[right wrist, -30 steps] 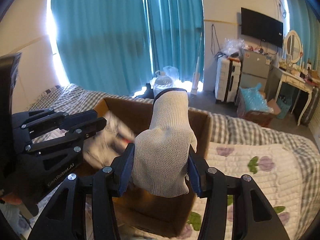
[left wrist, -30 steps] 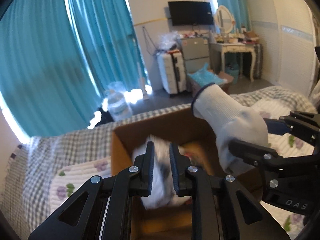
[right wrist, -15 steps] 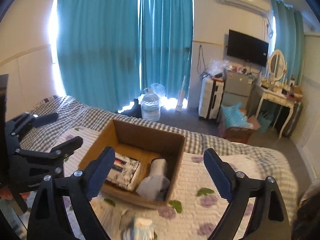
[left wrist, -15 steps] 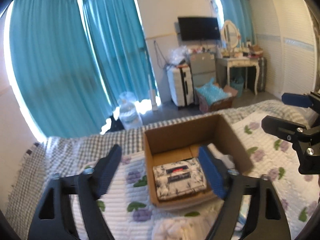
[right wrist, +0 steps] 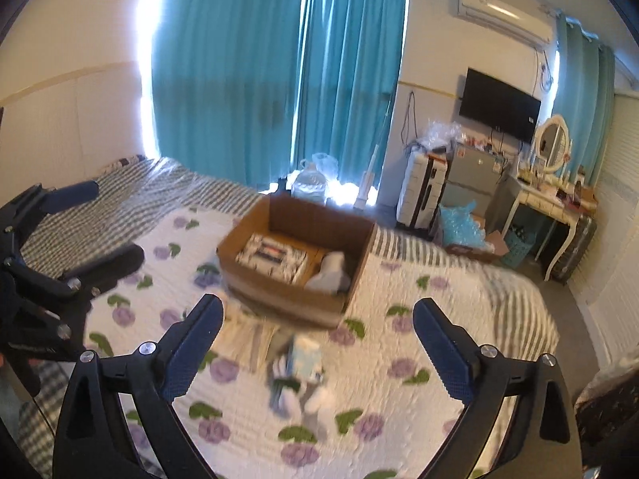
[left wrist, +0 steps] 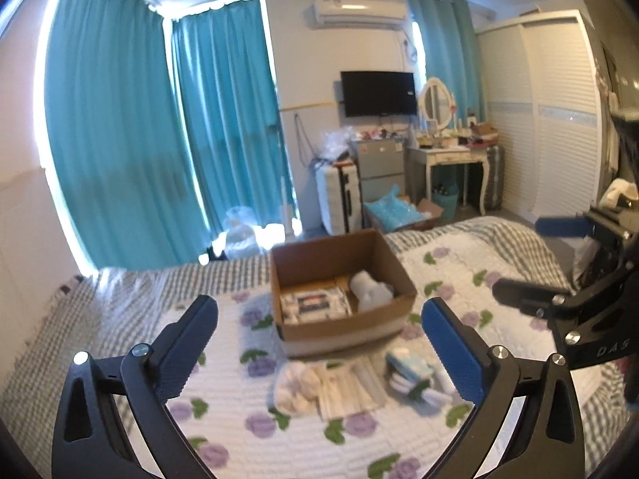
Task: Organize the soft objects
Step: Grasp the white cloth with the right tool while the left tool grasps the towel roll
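Observation:
A cardboard box (left wrist: 297, 265) (right wrist: 361, 255) stands on the flowered quilt. Inside it lie a patterned tissue pack (left wrist: 313, 304) (right wrist: 271, 257) on the left and a white glove (left wrist: 369, 289) (right wrist: 331, 271) on the right. In front of the box lie loose soft items: a cream cloth (left wrist: 299, 385), a striped piece (left wrist: 351, 387) and blue-white packs (left wrist: 411, 367) (right wrist: 305, 357). My left gripper (left wrist: 319, 329) is open and empty, high above the quilt. My right gripper (right wrist: 317, 325) is open and empty too, and it shows at the right of the left wrist view (left wrist: 559, 263).
The quilt (left wrist: 223, 419) covers a bed with a checked sheet (left wrist: 120, 299). Beyond the bed are teal curtains (left wrist: 159, 151), a suitcase (left wrist: 339, 195), a dressing table (left wrist: 451, 159) and a wardrobe (left wrist: 551, 119).
Both grippers opened and pulled back up and away from the box. The tissue pack and the white glove were let go and now lie in the box.

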The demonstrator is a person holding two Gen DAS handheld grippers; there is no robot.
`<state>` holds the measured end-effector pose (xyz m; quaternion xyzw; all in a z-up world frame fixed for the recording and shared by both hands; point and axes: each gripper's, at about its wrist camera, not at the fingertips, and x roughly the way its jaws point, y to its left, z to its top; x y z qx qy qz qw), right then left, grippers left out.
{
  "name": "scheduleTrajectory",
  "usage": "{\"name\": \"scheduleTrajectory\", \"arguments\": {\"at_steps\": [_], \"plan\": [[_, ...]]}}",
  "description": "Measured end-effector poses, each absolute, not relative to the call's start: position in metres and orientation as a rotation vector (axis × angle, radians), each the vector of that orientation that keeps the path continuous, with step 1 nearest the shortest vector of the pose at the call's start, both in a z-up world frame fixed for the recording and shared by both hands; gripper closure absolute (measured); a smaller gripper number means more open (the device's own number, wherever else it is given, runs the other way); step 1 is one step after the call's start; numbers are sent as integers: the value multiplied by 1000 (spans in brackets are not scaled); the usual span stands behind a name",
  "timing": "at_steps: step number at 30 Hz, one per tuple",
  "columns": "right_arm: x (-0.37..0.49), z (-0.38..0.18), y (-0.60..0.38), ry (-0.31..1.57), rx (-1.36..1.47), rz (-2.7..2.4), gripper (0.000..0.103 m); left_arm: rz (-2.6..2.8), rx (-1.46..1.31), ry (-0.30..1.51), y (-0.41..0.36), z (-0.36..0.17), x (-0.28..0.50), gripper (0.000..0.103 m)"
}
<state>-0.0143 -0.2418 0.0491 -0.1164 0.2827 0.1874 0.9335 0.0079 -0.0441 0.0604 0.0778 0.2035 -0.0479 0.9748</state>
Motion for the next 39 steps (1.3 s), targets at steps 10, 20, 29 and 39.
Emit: {"name": "scheduleTrajectory", "arguments": {"at_steps": [10,20,29,39], "plan": [[28,-43,-256,745,-212,260,6,-84,50,536,-37,-18,14,0],[67,-138,-270,1001,-156,253,35,-41,59,715,-30,-112,43,0],[73,-170,-254,1118,-208,319,70,-32,61,770,-34,-128,50,0],[53,-111,-275,942,-207,335,73,-70,70,755,-66,-107,50,0]]}}
